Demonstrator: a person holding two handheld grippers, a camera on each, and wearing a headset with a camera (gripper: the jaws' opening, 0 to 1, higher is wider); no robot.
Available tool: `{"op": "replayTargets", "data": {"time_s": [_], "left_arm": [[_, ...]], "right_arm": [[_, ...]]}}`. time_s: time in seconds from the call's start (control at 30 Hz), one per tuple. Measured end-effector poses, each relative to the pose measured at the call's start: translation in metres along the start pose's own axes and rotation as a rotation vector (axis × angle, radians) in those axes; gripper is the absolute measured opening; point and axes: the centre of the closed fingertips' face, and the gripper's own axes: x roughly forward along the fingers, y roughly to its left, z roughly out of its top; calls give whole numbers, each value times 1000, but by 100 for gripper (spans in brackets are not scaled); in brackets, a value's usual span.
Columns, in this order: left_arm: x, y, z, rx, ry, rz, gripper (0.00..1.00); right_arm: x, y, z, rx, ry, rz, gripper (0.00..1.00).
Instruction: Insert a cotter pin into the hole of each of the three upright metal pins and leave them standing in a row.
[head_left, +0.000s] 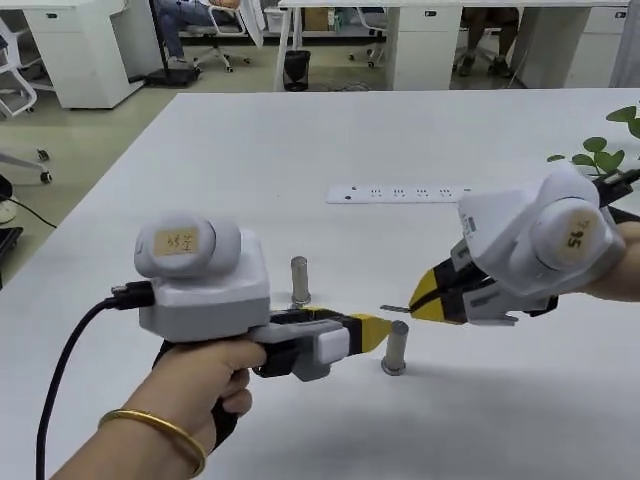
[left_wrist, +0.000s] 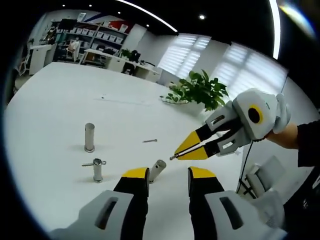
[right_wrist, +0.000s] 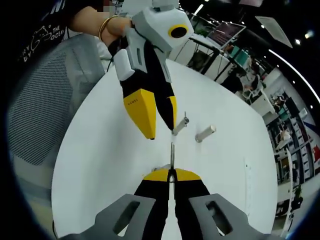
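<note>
Three short steel pins stand on the white table. In the left gripper view the far pin (left_wrist: 89, 137) is bare, the pin (left_wrist: 97, 170) left of it has a cotter pin through its head, and a third pin (left_wrist: 157, 170) stands just ahead of my open left gripper (left_wrist: 169, 175). My right gripper (left_wrist: 177, 154) is shut on a thin cotter pin (right_wrist: 171, 152), whose tip hovers just above that third pin (head_left: 396, 350). In the head view the left gripper (head_left: 372, 330) hides one pin, and the right gripper (head_left: 422, 298) comes in from the right.
A loose cotter pin (left_wrist: 149, 141) lies on the table beyond the pins. A white power strip (head_left: 400, 192) lies farther back, and a green plant (head_left: 600, 150) stands at the right edge. Office desks and chairs fill the room behind.
</note>
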Motion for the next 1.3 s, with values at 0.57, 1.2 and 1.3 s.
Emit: {"op": "replayTargets", "data": {"time_s": [0.57,1.2,1.3], "left_arm": [[2,-10,1,-131,-52,-57,10],[5,-14,2,-131,-80,-76,0],[4,-14,2,-116,-79,-81,0]], "right_arm": [[-2,7,23,13,-60,17,0],[-2,9,26,16,-70,15,0],[-2,10,27,30,-73,15,0]]}}
